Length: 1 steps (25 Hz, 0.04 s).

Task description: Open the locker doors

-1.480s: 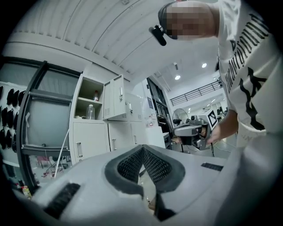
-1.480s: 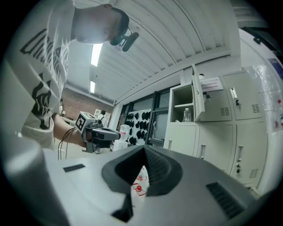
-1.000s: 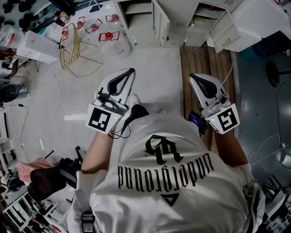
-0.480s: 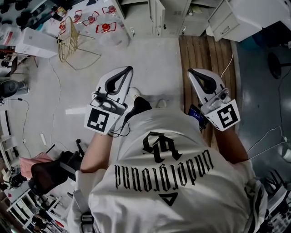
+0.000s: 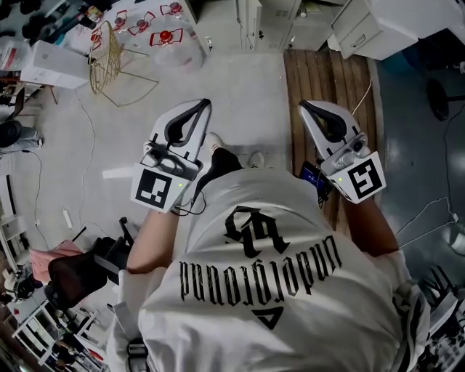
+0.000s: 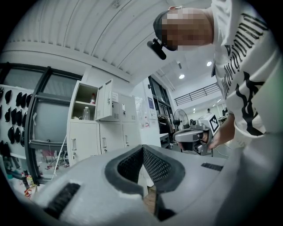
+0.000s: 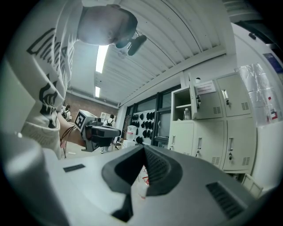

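Two claws, yours: left claw [image 5: 205, 103] and right claw [image 5: 304, 106], both pressed together, holding nothing. Lockers [image 7: 208, 132], 12 o'clock, have drifted farther off; one upper door [image 7: 207, 102] open, others seen closed, handles beyond your reach.

A gold wire frame [image 5: 107, 62] sits on the grey floor [image 5: 247, 102] — wooden planks [image 5: 330, 80] well to its right, a white box [image 5: 52, 67] just left.

From the head view we see only the lowest part of the lockers [image 5: 251, 18]; the top edge cuts off the rest. The left gripper [image 6: 142, 148] and right gripper [image 7: 144, 148] hide the lockers' feet in their own views. What stands in the open compartment [image 7: 180, 105] is too small for us to tell.
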{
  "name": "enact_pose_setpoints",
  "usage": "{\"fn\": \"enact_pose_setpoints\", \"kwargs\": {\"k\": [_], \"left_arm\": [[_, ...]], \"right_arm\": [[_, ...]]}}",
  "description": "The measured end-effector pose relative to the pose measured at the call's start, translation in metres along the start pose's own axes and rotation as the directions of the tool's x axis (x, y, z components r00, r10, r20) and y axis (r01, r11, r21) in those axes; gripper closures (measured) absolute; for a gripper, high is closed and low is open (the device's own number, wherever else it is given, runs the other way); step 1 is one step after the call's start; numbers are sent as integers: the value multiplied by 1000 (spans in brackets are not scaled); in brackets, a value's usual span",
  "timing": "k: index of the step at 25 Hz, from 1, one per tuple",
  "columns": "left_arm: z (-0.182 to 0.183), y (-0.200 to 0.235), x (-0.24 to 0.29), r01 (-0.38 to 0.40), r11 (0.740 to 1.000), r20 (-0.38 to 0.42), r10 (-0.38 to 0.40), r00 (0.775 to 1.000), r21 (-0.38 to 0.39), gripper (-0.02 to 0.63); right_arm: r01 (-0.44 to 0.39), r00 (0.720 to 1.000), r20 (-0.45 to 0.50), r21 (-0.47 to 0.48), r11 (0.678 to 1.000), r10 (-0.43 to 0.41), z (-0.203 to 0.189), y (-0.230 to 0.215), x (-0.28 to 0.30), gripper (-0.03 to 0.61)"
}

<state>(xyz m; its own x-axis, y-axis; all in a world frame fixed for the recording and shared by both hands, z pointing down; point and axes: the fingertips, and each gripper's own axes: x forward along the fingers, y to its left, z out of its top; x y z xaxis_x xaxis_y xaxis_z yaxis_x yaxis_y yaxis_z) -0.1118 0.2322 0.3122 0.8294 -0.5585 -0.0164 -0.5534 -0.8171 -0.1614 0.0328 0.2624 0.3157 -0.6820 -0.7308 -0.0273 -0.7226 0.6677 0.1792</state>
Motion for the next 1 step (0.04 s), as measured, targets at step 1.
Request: {"fn": "enact_pose_setpoints", "kwargs": {"k": [1], "left_arm": [[-1, 0, 1, 2, 1000, 1, -2, 1000, 1, 607]], "right_arm": [[-2, 1000, -3, 3, 1000, 2, -1, -1, 1, 575]]}}
